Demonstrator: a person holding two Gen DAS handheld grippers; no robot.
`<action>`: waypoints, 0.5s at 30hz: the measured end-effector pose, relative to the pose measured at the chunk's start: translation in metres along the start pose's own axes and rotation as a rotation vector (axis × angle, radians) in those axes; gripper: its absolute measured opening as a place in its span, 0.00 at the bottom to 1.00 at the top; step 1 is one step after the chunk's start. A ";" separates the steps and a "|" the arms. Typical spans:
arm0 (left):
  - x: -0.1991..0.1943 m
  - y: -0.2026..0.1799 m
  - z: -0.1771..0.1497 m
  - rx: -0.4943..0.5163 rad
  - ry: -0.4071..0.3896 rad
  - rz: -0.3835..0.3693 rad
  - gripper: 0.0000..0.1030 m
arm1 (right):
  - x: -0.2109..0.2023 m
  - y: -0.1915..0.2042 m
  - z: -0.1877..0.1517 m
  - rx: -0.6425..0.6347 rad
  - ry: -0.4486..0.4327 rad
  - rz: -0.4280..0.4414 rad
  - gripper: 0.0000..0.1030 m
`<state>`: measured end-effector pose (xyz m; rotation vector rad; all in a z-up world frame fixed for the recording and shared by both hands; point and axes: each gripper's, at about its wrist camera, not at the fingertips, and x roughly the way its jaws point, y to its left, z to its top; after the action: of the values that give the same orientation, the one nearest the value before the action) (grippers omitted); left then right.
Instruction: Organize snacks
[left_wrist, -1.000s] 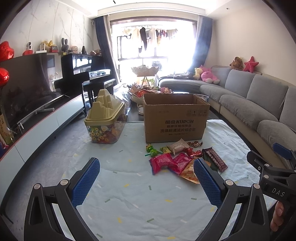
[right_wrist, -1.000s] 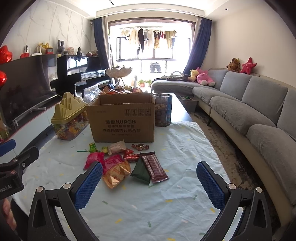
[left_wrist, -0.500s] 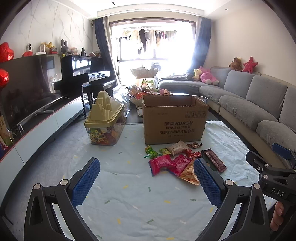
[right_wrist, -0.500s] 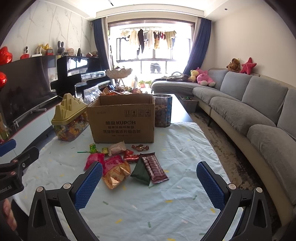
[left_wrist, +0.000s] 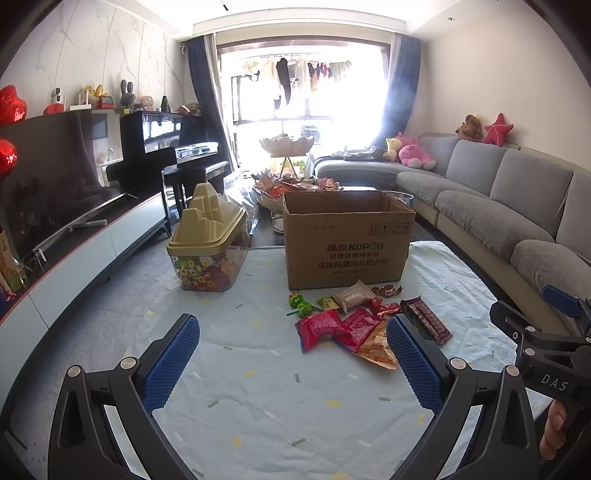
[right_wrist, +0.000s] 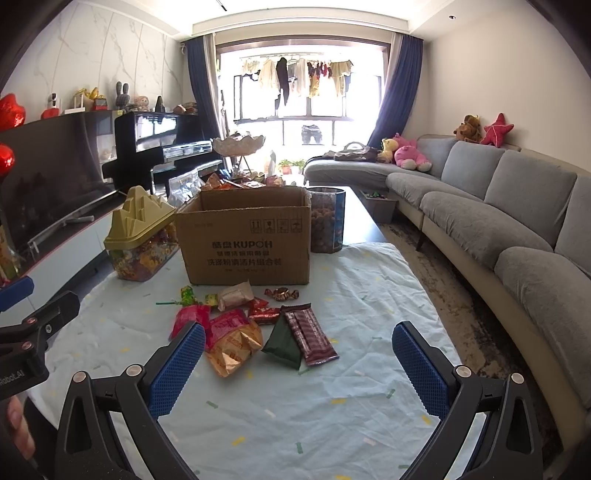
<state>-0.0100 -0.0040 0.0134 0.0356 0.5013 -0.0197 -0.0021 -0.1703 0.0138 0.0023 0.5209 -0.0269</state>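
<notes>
A pile of loose snack packets (left_wrist: 354, 325) lies on the pale blue cloth in front of an open cardboard box (left_wrist: 347, 240). In the right wrist view the pile (right_wrist: 251, 325) holds red bags, an orange bag (right_wrist: 232, 350), a dark green triangular pack (right_wrist: 282, 341) and a maroon bar (right_wrist: 310, 332), with the box (right_wrist: 247, 240) behind. My left gripper (left_wrist: 291, 362) is open and empty, short of the pile. My right gripper (right_wrist: 299, 365) is open and empty, just short of the pile.
A clear candy tub with a gold lid (left_wrist: 207, 251) stands left of the box. A round snack canister (right_wrist: 327, 221) stands right of the box. A grey sofa (right_wrist: 517, 229) runs along the right; a TV cabinet (left_wrist: 74, 251) runs along the left.
Both grippers have drifted slightly back and up; the box and pile sit a little farther in both views. Jaws stay open.
</notes>
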 end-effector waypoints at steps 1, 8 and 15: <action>0.000 0.000 0.000 0.000 0.000 -0.001 1.00 | 0.000 0.000 0.000 0.000 -0.001 -0.001 1.00; 0.001 -0.001 0.000 0.002 0.002 -0.003 1.00 | 0.000 0.002 0.003 -0.002 0.000 0.001 1.00; 0.006 -0.004 -0.004 0.005 0.018 -0.015 1.00 | 0.000 0.001 0.002 0.000 0.005 0.001 1.00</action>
<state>-0.0064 -0.0082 0.0070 0.0367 0.5193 -0.0349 -0.0009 -0.1690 0.0157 0.0027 0.5254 -0.0257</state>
